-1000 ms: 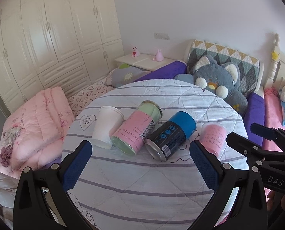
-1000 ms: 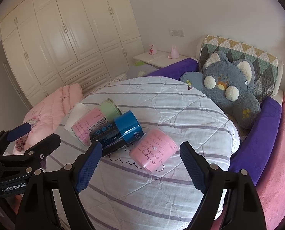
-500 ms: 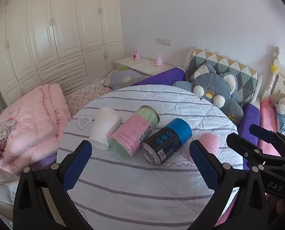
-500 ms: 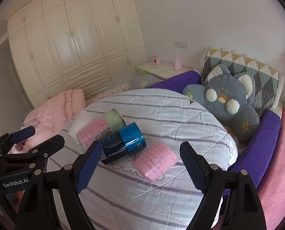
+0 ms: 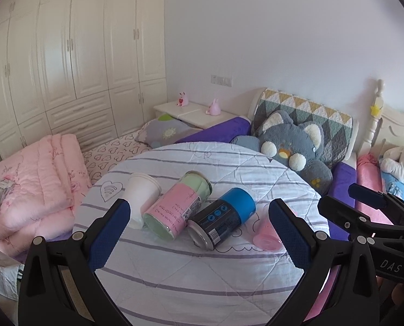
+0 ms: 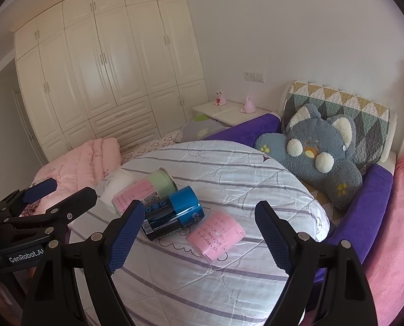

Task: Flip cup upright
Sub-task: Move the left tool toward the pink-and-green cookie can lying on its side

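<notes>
both grippers, left gripper (image 5: pixel 199 228) and right gripper (image 6: pixel 199 228), hover with jaws spread. the pink cup (image 6: pixel 215 234) lies sideways on the table (image 6: pixel 229 277), touching the blue can (image 6: pixel 172 214); a careless grasp could roll either off.

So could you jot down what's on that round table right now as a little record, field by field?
surface: round table under a striped quilted cover
white cup: on its side
pink and green can: on its side
blue and black can: on its side
pink cup: on its side
left gripper: open, empty
right gripper: open, empty
standing upright: none yet
</notes>
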A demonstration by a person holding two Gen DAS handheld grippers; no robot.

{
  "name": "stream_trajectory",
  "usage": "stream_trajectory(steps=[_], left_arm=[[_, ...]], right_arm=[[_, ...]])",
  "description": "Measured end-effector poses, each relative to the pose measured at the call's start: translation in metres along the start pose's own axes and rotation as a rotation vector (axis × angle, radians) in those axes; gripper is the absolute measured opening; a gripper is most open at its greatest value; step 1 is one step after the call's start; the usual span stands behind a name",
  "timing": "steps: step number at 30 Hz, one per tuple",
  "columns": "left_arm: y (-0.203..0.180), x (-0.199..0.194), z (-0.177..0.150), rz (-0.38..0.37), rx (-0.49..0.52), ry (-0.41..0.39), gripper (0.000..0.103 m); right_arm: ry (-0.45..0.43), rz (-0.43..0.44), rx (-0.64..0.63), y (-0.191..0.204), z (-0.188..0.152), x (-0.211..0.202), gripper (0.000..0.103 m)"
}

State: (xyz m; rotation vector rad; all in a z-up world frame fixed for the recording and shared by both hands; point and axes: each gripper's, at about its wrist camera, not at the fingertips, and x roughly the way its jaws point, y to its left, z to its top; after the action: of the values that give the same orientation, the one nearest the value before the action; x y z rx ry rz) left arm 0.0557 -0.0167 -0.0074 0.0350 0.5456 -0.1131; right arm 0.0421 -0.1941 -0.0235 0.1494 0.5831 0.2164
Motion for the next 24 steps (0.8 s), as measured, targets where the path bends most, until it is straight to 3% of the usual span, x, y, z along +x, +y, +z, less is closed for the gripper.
stream_trajectory(steps=[24], left_arm=[[0.0067, 0.0038, -0.0024, 0.011, -0.009, 0.019, 0.103]], right_arm=[[-0.001, 0.004, -0.008, 0.001, 0.0022, 0.0, 0.085]])
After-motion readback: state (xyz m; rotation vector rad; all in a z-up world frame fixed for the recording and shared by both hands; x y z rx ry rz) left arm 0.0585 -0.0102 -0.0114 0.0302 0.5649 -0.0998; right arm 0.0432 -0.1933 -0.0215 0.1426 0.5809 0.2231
